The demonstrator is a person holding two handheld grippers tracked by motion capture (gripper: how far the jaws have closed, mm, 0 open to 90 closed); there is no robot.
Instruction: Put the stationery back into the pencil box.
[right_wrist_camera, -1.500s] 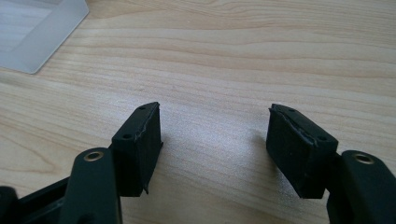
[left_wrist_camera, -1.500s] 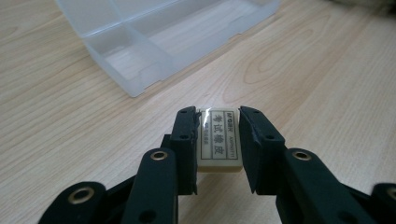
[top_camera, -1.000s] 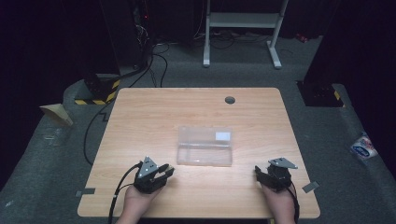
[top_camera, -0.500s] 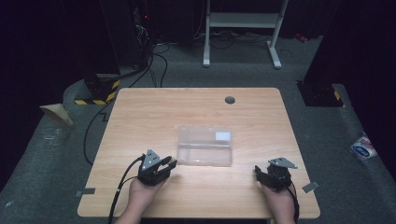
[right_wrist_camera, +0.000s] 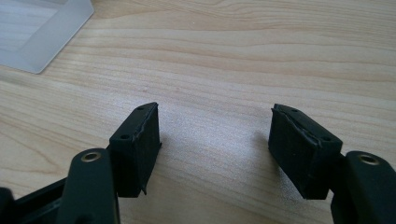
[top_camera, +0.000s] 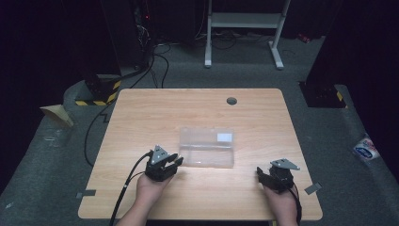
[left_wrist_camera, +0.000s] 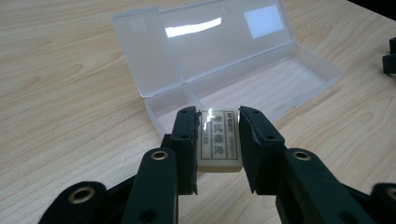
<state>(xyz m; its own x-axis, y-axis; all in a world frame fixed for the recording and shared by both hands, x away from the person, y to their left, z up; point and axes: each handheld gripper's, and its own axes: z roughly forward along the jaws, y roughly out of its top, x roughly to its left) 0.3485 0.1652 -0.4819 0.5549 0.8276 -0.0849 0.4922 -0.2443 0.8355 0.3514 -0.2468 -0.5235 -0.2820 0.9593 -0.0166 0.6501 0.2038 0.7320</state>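
Observation:
A clear plastic case (top_camera: 207, 147) lies open in the middle of the wooden table (top_camera: 141, 113), its lid (left_wrist_camera: 210, 42) folded back. My left gripper (top_camera: 173, 160) is just left of the case's near end, shut on a cream eraser (left_wrist_camera: 217, 140) with a printed label. In the left gripper view the eraser hangs just in front of the case's small end compartment (left_wrist_camera: 170, 105). My right gripper (top_camera: 260, 173) rests near the table's front right, apart from the case. Its jaws stand open over bare wood with nothing between them (right_wrist_camera: 215, 140).
A round cable hole (top_camera: 231, 100) sits near the table's far edge. A black cable (top_camera: 127, 183) trails from the left gripper over the front edge. A corner of the case (right_wrist_camera: 42, 32) lies at the upper left of the right gripper view. Beyond the table is dark floor with a white stand (top_camera: 244, 28).
My left gripper has moved right and slightly forward with the eraser, closer to the case's left end. The right gripper has stayed put.

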